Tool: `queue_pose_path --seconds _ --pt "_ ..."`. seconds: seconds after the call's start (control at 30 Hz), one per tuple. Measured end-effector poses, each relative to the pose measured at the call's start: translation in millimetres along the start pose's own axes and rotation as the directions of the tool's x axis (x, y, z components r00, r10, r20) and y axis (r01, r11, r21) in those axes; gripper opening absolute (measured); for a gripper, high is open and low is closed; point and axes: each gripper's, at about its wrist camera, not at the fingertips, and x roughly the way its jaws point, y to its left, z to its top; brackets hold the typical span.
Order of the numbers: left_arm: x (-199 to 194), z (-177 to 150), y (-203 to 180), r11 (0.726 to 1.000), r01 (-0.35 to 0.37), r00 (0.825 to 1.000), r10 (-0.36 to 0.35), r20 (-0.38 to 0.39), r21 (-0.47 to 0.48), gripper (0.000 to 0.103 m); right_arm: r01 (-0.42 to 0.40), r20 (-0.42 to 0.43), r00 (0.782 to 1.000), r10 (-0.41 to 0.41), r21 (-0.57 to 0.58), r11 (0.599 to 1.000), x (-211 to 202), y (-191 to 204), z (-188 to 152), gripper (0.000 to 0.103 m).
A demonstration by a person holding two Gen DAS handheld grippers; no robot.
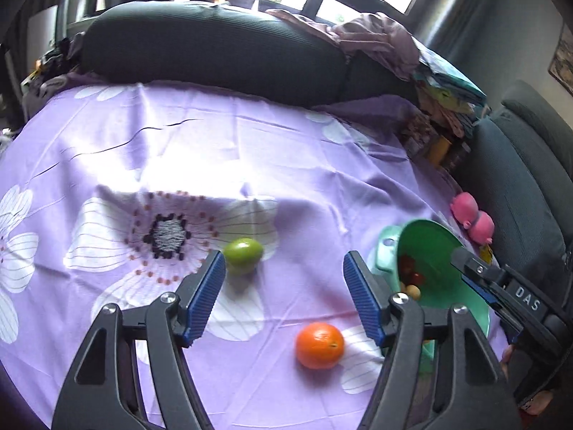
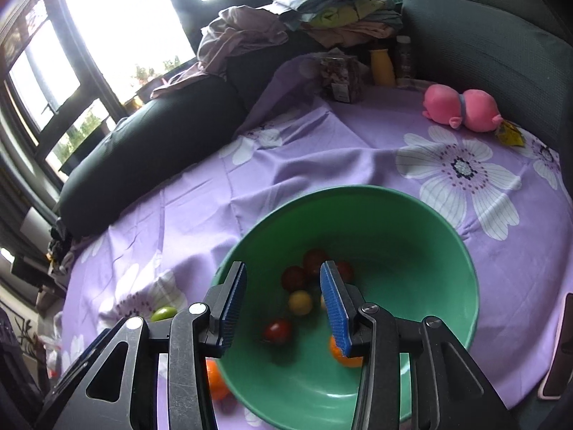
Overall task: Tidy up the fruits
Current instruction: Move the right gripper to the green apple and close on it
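An orange (image 1: 319, 345) and a green lime (image 1: 242, 255) lie on the purple flowered cloth. My left gripper (image 1: 284, 286) is open and empty above the cloth between them. A green bowl (image 1: 435, 251) at the right holds several small red, yellow and orange fruits (image 2: 277, 330). My right gripper (image 2: 283, 302) is open over the bowl (image 2: 412, 251), with nothing between its fingers; it also shows in the left wrist view (image 1: 476, 279) at the bowl's rim. The orange (image 2: 215, 380) and lime (image 2: 164, 313) show left of the bowl.
A mint-coloured container (image 1: 386, 247) sits behind the bowl. A pink plush toy (image 2: 458, 107) lies at the far right. Dark cushions (image 1: 215, 46), piled clothes (image 2: 322, 10), a yellow bottle (image 2: 383, 64) and a packet (image 2: 340, 75) border the cloth.
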Motion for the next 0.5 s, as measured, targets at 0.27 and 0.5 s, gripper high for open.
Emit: queue_pose_path --seconds 0.27,0.5 --pt "-1 7 63 0.973 -0.108 0.994 0.105 -0.025 -0.205 0.073 -0.204 -0.098 0.976 0.192 -0.13 0.97 26 69 -5 0.048" --pt "41 -3 68 0.965 -0.137 0.987 0.112 -0.118 -0.225 0.072 -0.326 -0.304 0.91 0.281 -0.11 0.939 93 113 -19 0.05"
